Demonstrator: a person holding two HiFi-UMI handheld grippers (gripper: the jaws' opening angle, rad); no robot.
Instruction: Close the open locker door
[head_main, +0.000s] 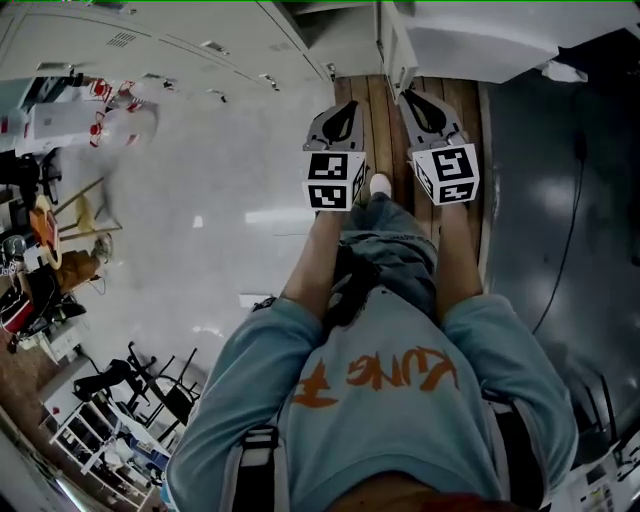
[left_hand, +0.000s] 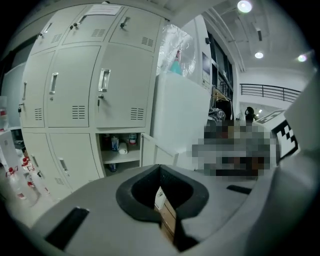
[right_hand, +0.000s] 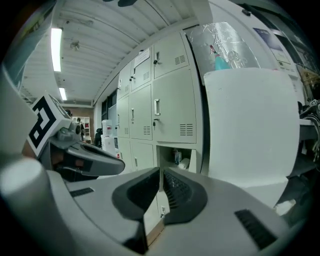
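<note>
Centrally in the head view, the left gripper (head_main: 343, 112) and right gripper (head_main: 420, 105) are held side by side over a strip of wooden flooring (head_main: 378, 120), both pointing toward the top of the frame. In the left gripper view, that gripper's jaw tips meet with nothing between them. The right gripper view shows the same for its gripper: tips together, nothing held. The open locker door (left_hand: 156, 150) stands swung outward just left of centre in the left gripper view, beside its exposed compartment (left_hand: 119, 155), where small containers (left_hand: 115, 143) sit on a shelf. Closed lockers (left_hand: 75, 90) fill the upper left.
</note>
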